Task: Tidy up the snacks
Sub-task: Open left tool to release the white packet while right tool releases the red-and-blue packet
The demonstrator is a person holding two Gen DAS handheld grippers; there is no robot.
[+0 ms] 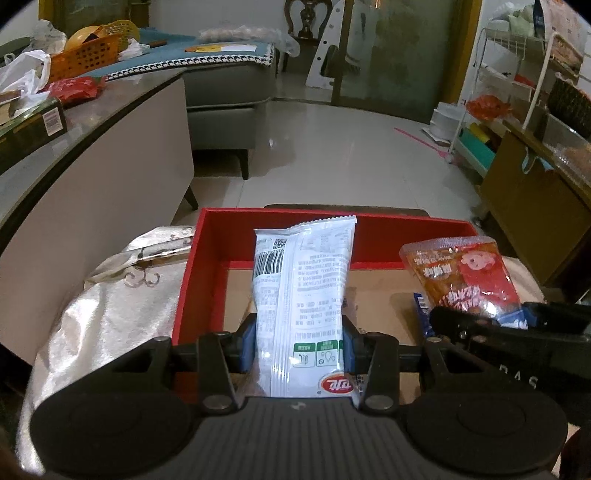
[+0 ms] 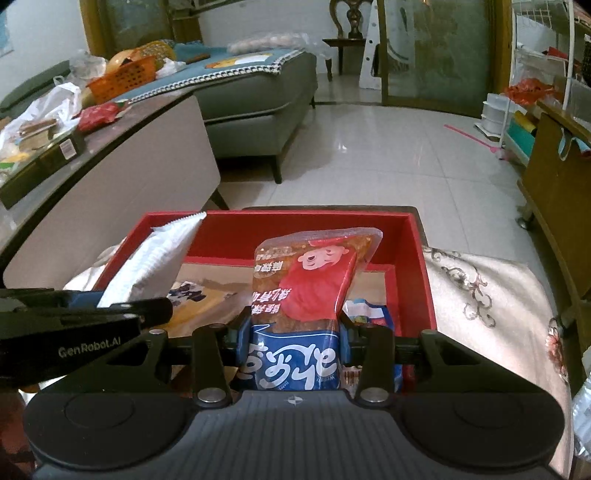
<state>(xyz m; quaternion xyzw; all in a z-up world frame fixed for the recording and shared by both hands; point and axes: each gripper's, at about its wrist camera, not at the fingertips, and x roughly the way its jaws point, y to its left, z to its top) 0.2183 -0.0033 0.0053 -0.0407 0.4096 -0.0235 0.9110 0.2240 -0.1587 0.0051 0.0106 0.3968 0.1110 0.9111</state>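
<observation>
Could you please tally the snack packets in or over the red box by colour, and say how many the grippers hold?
White plastic packet, in the left gripper: 1
Red-and-blue plastic packet, in the right gripper: 1
Blue-and-white packets lying in the red cardboard box, near and: 2
Total: 4, of which 2 held

Home living room: grey sofa (image 2: 258, 107) with teal throw; glossy tiled floor (image 2: 388, 155); cluttered side table (image 1: 92, 122) bearing orange basket (image 1: 85, 59) and plastic bags; white wire rack (image 1: 509, 92); carved wooden chair (image 2: 351, 22) by glass door.
</observation>
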